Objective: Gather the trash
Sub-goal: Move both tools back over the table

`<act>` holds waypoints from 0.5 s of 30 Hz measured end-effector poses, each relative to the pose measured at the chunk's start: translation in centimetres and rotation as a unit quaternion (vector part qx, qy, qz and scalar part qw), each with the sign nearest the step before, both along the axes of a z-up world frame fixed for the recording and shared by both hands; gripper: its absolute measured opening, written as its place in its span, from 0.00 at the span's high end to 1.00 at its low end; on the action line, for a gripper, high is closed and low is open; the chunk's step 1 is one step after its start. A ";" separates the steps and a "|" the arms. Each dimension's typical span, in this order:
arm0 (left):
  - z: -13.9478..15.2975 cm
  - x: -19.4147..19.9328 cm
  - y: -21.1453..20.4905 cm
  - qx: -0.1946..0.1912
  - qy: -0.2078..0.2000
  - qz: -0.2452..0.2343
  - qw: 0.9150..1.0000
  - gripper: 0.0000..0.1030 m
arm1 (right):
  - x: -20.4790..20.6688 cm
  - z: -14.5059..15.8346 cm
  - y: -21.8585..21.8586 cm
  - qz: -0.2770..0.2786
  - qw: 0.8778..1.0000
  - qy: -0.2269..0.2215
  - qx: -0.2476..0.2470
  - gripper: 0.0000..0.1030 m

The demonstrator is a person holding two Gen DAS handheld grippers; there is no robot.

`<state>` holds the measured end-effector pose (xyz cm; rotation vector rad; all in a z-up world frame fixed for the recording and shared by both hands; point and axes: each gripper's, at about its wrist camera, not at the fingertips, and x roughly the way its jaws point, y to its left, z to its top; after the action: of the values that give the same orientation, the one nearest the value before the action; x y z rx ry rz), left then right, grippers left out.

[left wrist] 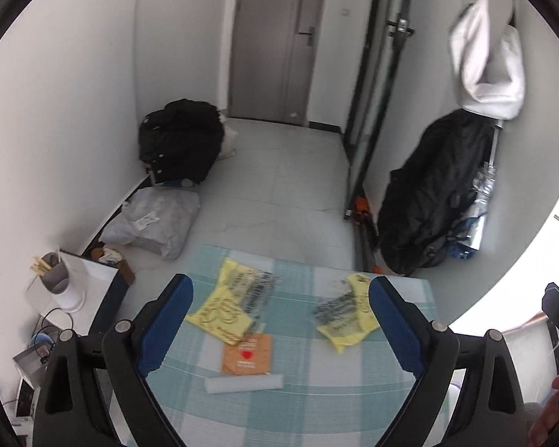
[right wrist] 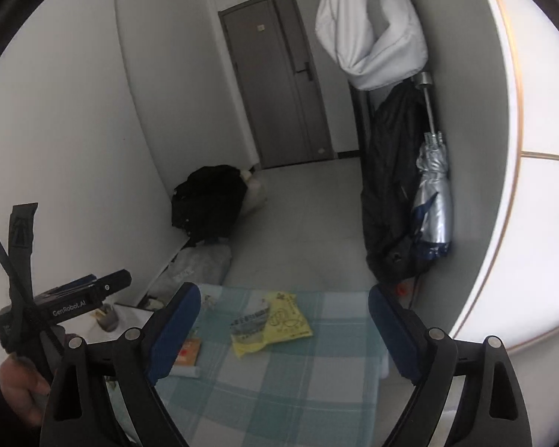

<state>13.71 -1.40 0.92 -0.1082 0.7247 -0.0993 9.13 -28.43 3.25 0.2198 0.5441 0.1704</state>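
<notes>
Trash lies on a table with a blue-green checked cloth [left wrist: 298, 402]. A yellow wrapper [left wrist: 223, 309] lies left of centre, another yellow wrapper [left wrist: 348, 309] to the right. An orange packet with a red heart [left wrist: 246, 354] and a white foam roll [left wrist: 244, 383] lie nearer me. My left gripper [left wrist: 279, 320] is open and empty above them. My right gripper [right wrist: 283, 329] is open and empty above a yellow wrapper [right wrist: 275, 322]. The orange packet [right wrist: 188, 352] shows beside its left finger. The left gripper's body [right wrist: 74, 300] shows at the left of the right wrist view.
A white side table [left wrist: 93, 279] with a grey cup [left wrist: 54, 273] stands left of the table. A black backpack [left wrist: 180, 139] and grey bags [left wrist: 154, 221] lie on the floor. A black jacket [left wrist: 434, 201], a white garment [left wrist: 484, 59] and a silver umbrella [right wrist: 432, 201] hang at the right.
</notes>
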 end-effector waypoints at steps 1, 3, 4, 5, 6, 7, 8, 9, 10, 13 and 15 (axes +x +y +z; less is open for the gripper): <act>-0.3 0.2 0.6 -0.005 0.003 0.004 1.000 0.09 | 0.5 -0.2 0.7 0.007 1.000 0.002 -0.003 0.10; -1.0 0.8 2.0 -0.015 0.008 0.014 1.000 0.09 | 1.5 -0.8 2.0 0.020 1.000 0.008 -0.006 0.10; -1.4 1.1 2.7 -0.020 0.013 0.017 1.000 0.09 | 1.7 -0.9 2.8 0.025 1.000 0.011 -0.007 0.10; -1.8 1.3 3.5 -0.029 0.018 0.018 0.999 0.09 | 2.3 -1.3 3.4 0.032 0.999 0.016 -0.008 0.10; -2.2 1.6 4.1 -0.034 0.022 0.019 0.999 0.09 | 2.9 -1.7 4.0 0.037 0.999 0.020 -0.008 0.10; -2.8 2.0 4.8 -0.040 0.028 0.024 0.999 0.09 | 3.5 -2.0 4.6 0.043 0.999 0.024 -0.010 0.10; -3.1 2.1 5.4 -0.042 0.033 0.029 0.998 0.09 | 4.1 -2.5 5.2 0.046 0.998 0.028 -0.015 0.10; -3.6 2.4 5.8 -0.041 0.039 0.035 0.998 0.09 | 4.7 -2.9 5.7 0.051 0.998 0.032 -0.018 0.10; -4.3 2.8 6.3 -0.044 0.048 0.039 0.997 0.09 | 5.3 -3.3 6.2 0.056 0.998 0.034 -0.019 0.10; -5.6 3.5 7.5 -0.054 0.075 0.039 0.995 0.09 | 7.0 -4.5 7.7 0.069 0.996 0.044 -0.024 0.10; -6.5 3.8 8.2 -0.060 0.090 0.037 0.993 0.09 | 8.0 -5.2 8.5 0.079 0.995 0.053 -0.022 0.10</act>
<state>17.50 6.76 -5.54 -0.2614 0.8947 -0.0631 17.11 -19.94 -1.99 0.1432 0.6701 0.3022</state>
